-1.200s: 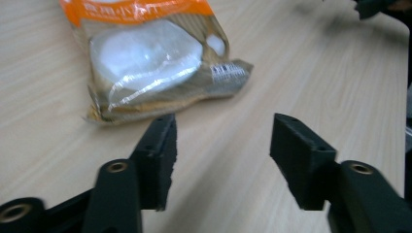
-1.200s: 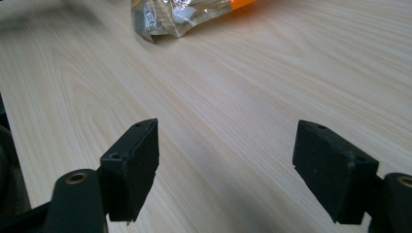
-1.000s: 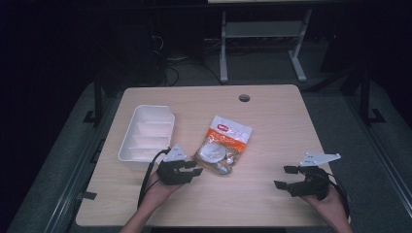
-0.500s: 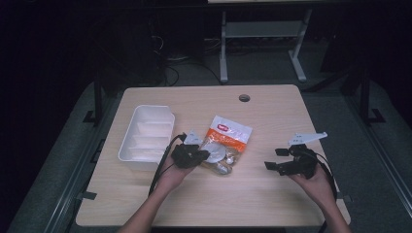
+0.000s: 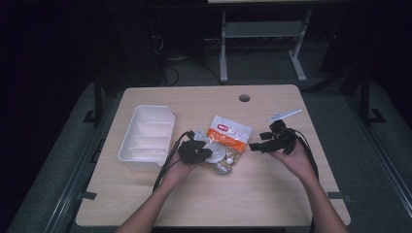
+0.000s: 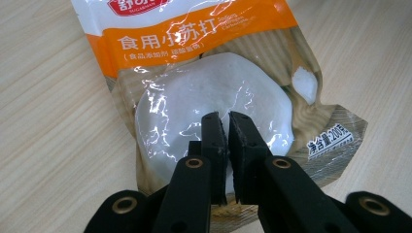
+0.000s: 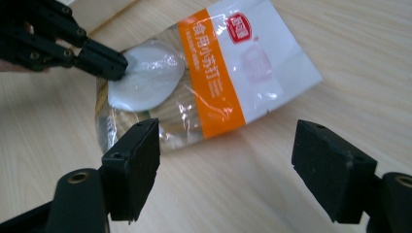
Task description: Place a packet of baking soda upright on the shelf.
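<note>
Currently: bag (image 5: 225, 143) flat mid-table (image 5: 272, 194), just right of white tray (image 5: 147, 138), between both grippers. Clear plastic bottom half with white powder lump and wood-grain print; orange band with white Chinese text across the middle; white top with red logo. Glossy, wrinkled film, glare over the powder. Small white clump at one lower corner seen from left gripper view.

Left gripper (image 6: 223, 121) at bag's clear end, tips over the powder bulge; jaws just closed down to a thin slit, pinching bag (image 6: 209, 102) film — same contact seen in right gripper view at the white lump (image 7: 145, 77).

Right gripper (image 5: 253, 147) wide apart, nothing held, hovering just right of bag, jaws aimed at it; bag (image 7: 209, 77) lies beyond the pads (image 7: 133, 170), no contact.
</note>
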Action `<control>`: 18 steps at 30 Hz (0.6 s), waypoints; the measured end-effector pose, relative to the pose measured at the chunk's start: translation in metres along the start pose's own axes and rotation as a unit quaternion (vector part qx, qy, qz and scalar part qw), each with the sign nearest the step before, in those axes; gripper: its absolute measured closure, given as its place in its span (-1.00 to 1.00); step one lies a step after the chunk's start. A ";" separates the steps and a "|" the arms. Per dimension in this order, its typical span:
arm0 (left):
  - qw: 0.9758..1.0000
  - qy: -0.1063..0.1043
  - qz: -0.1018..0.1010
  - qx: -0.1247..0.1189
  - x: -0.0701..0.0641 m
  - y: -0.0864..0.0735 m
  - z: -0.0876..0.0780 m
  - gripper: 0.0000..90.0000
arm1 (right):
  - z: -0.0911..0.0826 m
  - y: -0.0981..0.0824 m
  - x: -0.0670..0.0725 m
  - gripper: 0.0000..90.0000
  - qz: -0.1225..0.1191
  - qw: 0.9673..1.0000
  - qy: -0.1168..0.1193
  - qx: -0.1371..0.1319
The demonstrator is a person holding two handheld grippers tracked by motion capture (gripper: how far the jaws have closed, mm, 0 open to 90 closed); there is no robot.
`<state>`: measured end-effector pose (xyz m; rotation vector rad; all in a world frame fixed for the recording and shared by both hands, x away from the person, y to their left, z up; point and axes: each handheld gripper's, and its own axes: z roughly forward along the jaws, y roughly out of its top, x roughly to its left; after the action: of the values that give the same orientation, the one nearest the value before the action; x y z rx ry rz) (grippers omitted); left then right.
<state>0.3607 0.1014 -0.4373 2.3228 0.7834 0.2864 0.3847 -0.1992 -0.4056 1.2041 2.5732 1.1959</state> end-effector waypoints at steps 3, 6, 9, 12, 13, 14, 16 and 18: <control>1.000 -0.001 0.001 0.005 -0.001 0.000 0.001 0.91 | 0.015 0.009 -0.006 -0.45 0.013 1.000 0.003 0.009; 1.000 -0.003 0.003 0.004 -0.001 0.000 0.001 0.94 | 0.026 0.012 -0.012 -0.44 0.025 1.000 0.000 0.016; 1.000 -0.006 0.003 0.004 0.001 0.000 0.002 0.97 | 0.036 0.014 -0.016 -0.44 0.031 0.999 -0.008 0.028; 1.000 -0.005 0.004 0.003 0.000 -0.001 0.002 0.97 | 0.042 0.015 -0.021 -0.44 0.050 0.998 -0.006 0.026; 1.000 -0.005 0.005 0.004 -0.001 -0.001 0.002 0.97 | 0.044 0.014 -0.023 -0.44 0.057 0.998 -0.004 0.027; 1.000 -0.005 0.005 0.004 -0.001 -0.001 0.002 0.99 | 0.047 0.014 -0.025 -0.44 0.062 0.998 -0.002 0.027; 1.000 -0.004 0.008 0.004 -0.001 -0.001 0.002 0.99 | 0.051 0.014 -0.027 -0.43 0.065 0.997 -0.002 0.033; 1.000 -0.006 0.006 0.003 0.000 -0.001 0.002 0.99 | 0.055 0.013 -0.028 -0.39 0.073 0.997 0.002 0.031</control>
<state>0.3610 0.1009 -0.4394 2.3343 0.7652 0.2749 0.4322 -0.1786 -0.4426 1.4255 2.5822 1.1503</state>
